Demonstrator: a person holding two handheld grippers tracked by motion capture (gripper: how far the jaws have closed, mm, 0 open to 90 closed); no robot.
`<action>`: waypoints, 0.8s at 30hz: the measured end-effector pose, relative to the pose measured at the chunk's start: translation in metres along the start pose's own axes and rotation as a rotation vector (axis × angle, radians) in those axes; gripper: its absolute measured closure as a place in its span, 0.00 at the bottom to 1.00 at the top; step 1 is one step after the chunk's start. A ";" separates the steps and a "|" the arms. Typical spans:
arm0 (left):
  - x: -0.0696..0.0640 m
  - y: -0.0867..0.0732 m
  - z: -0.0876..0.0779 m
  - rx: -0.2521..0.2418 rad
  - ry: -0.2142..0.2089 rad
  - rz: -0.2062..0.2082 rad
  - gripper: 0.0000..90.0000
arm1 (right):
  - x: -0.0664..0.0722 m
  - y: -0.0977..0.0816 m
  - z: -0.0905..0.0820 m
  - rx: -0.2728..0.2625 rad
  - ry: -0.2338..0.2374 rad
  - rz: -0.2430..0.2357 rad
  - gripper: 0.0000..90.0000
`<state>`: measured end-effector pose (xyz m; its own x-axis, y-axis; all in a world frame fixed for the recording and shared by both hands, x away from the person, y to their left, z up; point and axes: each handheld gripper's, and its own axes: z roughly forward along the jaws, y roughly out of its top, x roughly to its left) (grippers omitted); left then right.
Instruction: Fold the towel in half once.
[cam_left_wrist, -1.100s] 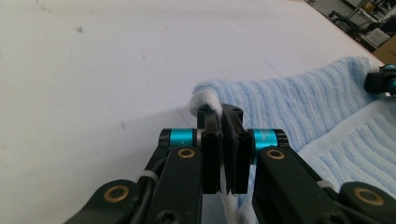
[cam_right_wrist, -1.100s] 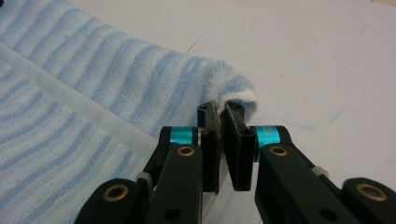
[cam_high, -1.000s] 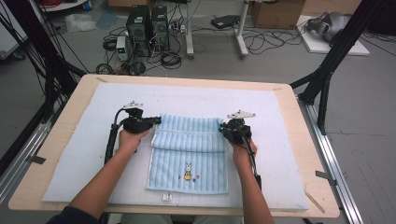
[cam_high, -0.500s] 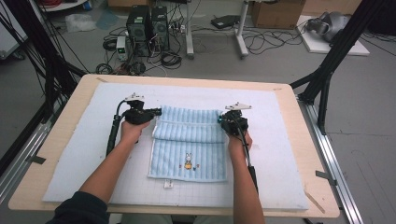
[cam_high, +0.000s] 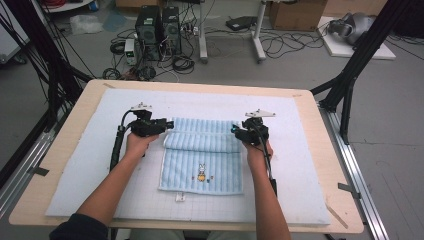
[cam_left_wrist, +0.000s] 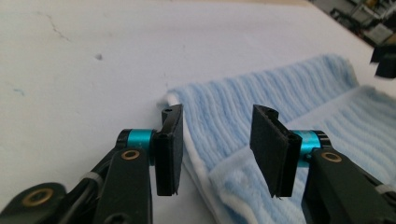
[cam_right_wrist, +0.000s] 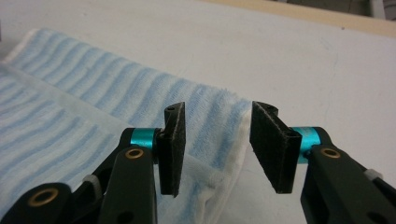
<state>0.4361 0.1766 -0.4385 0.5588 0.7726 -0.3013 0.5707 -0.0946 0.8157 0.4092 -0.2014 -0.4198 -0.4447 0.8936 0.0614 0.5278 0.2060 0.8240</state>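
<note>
Nearest the person, two forearms came in from the bottom edge of the high view over the white gridded mat (cam_high: 100, 195) on the wooden table (cam_high: 70, 125). A small white tag stuck out at the near hem of the blue striped towel (cam_high: 202, 167), which lay flat mid-mat, bunny print facing up. Its far part was folded back toward the person, making a doubled band across the far end.

Left gripper (cam_high: 161, 125) sat at the left end of that fold, right gripper (cam_high: 239, 133) at the right end, each just beside the towel's edge.

In the left gripper view, the left gripper (cam_left_wrist: 217, 140) had jaws spread, just been opening, pads clear of the cloth; the folded towel (cam_left_wrist: 261, 107) corner lay under and between them, not pinched. In the right gripper view, the right gripper (cam_right_wrist: 217, 140) was likewise spread, just been opening, with the towel (cam_right_wrist: 116, 107) edge below the gap and nothing gripped.

Farther off, bare mat, then the table's far rim. Beyond it, floor with cables and computer towers (cam_high: 157, 30).
</note>
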 end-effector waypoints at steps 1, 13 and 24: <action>0.000 -0.001 0.001 0.009 -0.003 0.006 0.62 | 0.000 0.000 -0.002 0.002 0.006 -0.001 0.61; -0.015 -0.007 0.009 0.107 0.021 0.132 0.68 | -0.010 -0.011 -0.022 0.019 0.026 0.007 0.59; -0.018 -0.014 -0.005 0.054 0.003 0.173 0.92 | -0.005 -0.010 -0.022 0.028 0.035 -0.013 0.59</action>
<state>0.4151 0.1667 -0.4422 0.6501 0.7434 -0.1570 0.4976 -0.2604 0.8274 0.3902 -0.2170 -0.4164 -0.4761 0.8765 0.0709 0.5421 0.2291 0.8085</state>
